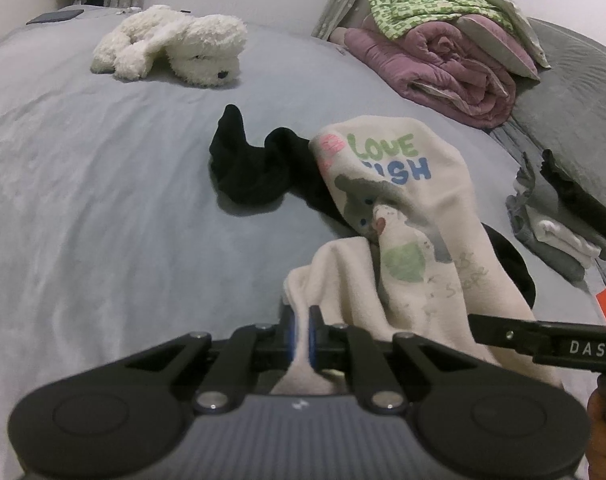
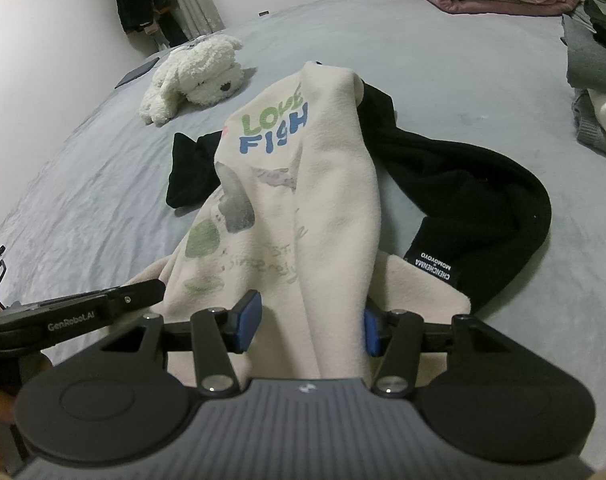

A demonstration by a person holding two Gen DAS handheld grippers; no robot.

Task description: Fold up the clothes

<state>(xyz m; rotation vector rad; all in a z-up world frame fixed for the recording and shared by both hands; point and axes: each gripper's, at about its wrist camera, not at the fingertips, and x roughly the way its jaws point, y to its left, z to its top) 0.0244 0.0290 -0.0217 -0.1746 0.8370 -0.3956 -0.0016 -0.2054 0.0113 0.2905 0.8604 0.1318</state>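
Here your left gripper [image 1: 301, 334] pinches a narrow edge of the cream top [image 1: 403, 216], its jaws nearly shut, while your right gripper [image 2: 311, 326] stands about half open with cloth bunched between its pads; whether they press it, you cannot tell. The top drapes over a black garment [image 2: 463, 184] lying toward 12 o'clock. Lifting risks the right side slipping, or the black garment dragging along. The grey bed [image 1: 103, 200] carries a plush dog [image 1: 175, 46] at 11 o'clock and quilts [image 1: 443, 68] at 1 o'clock.

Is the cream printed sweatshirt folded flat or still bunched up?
Bunched up, not folded. The cream printed sweatshirt rises in a crumpled ridge, draped over a black fleece garment, its edge pinched in the left gripper.
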